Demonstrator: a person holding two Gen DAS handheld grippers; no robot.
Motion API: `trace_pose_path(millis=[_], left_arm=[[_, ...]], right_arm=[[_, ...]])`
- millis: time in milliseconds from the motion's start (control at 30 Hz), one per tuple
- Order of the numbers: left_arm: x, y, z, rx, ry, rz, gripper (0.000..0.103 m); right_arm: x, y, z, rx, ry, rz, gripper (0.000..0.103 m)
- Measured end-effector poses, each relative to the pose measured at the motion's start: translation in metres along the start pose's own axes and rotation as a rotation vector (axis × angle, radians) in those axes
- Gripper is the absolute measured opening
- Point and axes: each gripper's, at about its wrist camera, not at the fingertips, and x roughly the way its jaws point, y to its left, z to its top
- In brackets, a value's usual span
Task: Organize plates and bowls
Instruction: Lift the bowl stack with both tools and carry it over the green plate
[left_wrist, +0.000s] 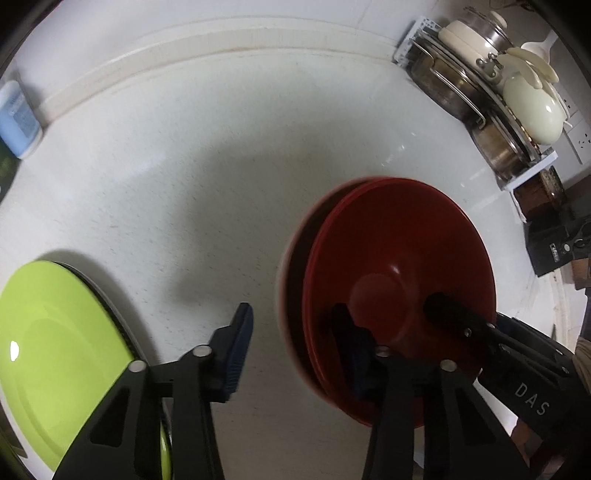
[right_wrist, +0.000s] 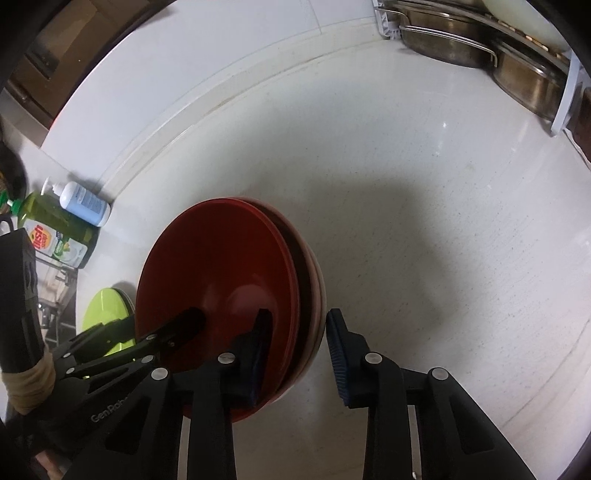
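A stack of red bowls (left_wrist: 399, 266) nested in a pale bowl sits on the white counter; it also shows in the right wrist view (right_wrist: 221, 266). My left gripper (left_wrist: 291, 343) is open, its jaws straddling the stack's left rim, one finger inside the top bowl. My right gripper (right_wrist: 299, 343) is open, its jaws straddling the right rim, one finger inside. A lime green plate (left_wrist: 55, 350) lies at the lower left on a dark plate; it also shows in the right wrist view (right_wrist: 105, 314).
A dish rack (left_wrist: 517, 110) with steel pots and cream lids stands at the back right. A blue-white bottle (right_wrist: 83, 203) and a green dish soap bottle (right_wrist: 55, 232) lie at the left by the backsplash. The white counter (left_wrist: 221, 166) spreads around.
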Motion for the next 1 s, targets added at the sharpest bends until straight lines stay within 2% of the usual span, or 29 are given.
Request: trace_pose_path(millis=[67,533,1000], left_arm=[[0.001,-0.001,0.001,0.001,0.016,-0.025,0.031],[-0.012,-0.003,-0.003,0.005,0.017,0.010,0.031],[-0.076,0.044,-0.022,-0.088,-0.098,0.032,0.031]], right_arm=[[0.001,0.000,0.000,0.006,0.004,-0.006,0.028],[-0.001,-0.003,0.001,0.063,0.041,-0.015,0.020],[-0.029,0.047,-0.003,-0.032,0.022,0.026,0.020]])
